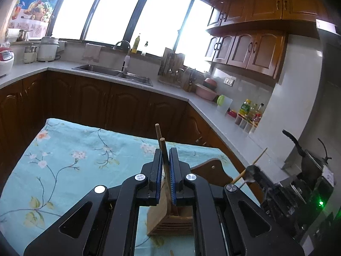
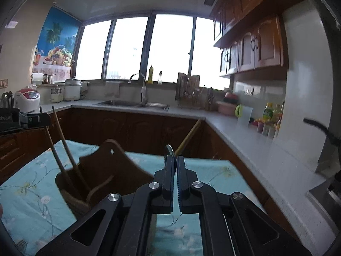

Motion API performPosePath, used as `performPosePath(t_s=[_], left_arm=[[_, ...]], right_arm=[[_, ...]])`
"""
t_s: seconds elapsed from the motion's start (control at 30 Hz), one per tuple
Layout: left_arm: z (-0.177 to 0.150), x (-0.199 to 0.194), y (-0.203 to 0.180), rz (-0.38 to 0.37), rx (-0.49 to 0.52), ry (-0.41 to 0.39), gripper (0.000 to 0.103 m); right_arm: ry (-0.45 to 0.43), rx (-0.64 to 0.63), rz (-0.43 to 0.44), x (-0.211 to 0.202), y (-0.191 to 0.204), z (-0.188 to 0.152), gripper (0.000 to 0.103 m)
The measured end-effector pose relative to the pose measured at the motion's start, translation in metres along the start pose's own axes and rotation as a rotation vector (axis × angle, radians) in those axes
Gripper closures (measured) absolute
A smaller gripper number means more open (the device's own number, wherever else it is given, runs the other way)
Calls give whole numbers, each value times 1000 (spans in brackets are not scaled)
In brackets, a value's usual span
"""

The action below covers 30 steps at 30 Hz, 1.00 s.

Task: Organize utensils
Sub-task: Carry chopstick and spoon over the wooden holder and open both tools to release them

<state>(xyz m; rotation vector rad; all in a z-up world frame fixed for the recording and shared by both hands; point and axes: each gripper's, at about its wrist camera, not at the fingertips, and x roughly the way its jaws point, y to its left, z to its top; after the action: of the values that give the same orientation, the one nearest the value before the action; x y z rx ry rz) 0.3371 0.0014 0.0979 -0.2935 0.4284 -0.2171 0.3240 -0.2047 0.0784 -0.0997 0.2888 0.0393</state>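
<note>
— Left gripper point(image 1: 165, 155) is clenching a pair of wooden chopsticks point(image 1: 161, 143), yes? I'm seeing them standing nearly upright between the blue pads.

— Right, I'm holding them over the wooden utensil holder point(image 1: 168, 215), with their lower ends reaching down into it. The holder is sitting on the floral tablecloth point(image 1: 64, 160), just below the fingers.

— And the right gripper point(image 2: 174, 160)?

— I'm seeing it clamped on a metal spoon point(image 2: 169, 150); the bowl is poking up above the fingertips. A single chopstick point(image 2: 188, 136) is also slanting up from the same grip.

— What's sitting around you?

— Going big to small: the dark wood cabinets point(image 2: 138, 125) are running under the grey countertop point(image 2: 234, 132), the sink point(image 2: 132, 104) is lying below the windows, and sauce bottles point(image 2: 269, 117) are crowding the right corner.

— Anything in the way?

— From the right wrist view, the holder's tall back panel point(image 2: 110, 160) is standing between my spoon and its pocket, where the left gripper's two chopsticks are already leaning.
</note>
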Motion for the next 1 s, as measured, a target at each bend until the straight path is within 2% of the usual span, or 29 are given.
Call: performPosePath(t_s=[0.33,0.43,0.57,0.6,0.63,0.67,0.73,0.8,0.87,1.0], left_arm=[[5,0,-1,1,10,34,97],[4,2,-2,7,15,46,94],[3,0,-1,14,-2,62,63],[2,-3,0,21,-9,61,58],[2,-7,1,29,-15,62,56],[0,-9,3,34,-20,62,49],[-3,-18,6,46,-30,56,39],[-8,-28,11,63,-40,56,30],[-16,-37,15,77,-43,65,27],[-35,-57,23,106,-49,94,24]], right_arm=[[105,66,67,11,-8,-4,101],[121,90,78,15,-12,-4,100],[151,152,115,16,-24,-1,95],[158,164,117,15,-27,-1,91],[162,178,123,13,-29,-2,77],[164,205,138,9,-34,-1,60],[151,252,161,-3,-43,-1,39],[141,280,169,-14,-48,-2,30],[137,319,182,-27,-55,-5,14],[146,375,207,-49,-63,-17,7]])
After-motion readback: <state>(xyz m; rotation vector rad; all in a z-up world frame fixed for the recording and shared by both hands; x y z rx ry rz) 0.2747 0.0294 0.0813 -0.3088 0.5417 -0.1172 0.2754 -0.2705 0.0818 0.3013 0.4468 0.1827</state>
